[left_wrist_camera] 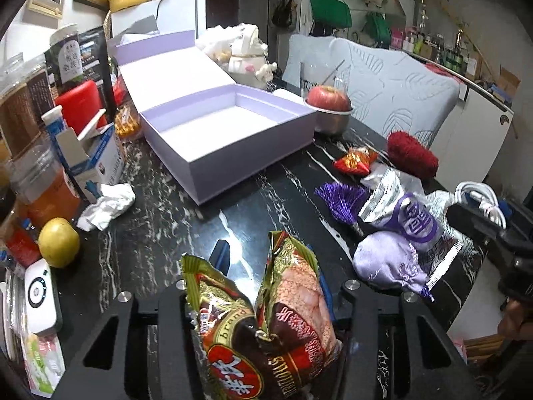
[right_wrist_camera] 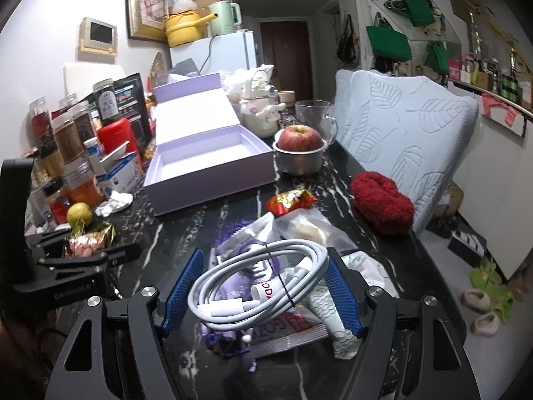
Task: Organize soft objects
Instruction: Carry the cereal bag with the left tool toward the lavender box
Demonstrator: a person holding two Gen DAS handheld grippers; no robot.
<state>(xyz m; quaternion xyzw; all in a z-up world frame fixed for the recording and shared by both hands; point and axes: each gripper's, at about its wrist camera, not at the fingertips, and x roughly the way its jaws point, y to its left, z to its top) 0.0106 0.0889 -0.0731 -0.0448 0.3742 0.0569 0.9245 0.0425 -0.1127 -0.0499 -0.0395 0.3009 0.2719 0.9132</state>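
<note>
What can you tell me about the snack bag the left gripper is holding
The snack bag is a crinkled foil packet, gold-green at its top edges, dark red and brown lower down, with a red oval logo and a picture of pinkish food. It stands roughly upright, creased down the middle, pinched between the jaws of the left gripper, which are closed on it. In the right wrist view it appears lifted off the black marbled table, touching nothing else.

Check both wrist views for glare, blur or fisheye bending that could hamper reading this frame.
Left wrist: ceiling light glares off the black marble table; the snack bag in the left gripper is softly blurred. Right wrist: sharp on the coiled white cable; heavy fisheye curving at the chair backs, dark vignetted corners.
</note>
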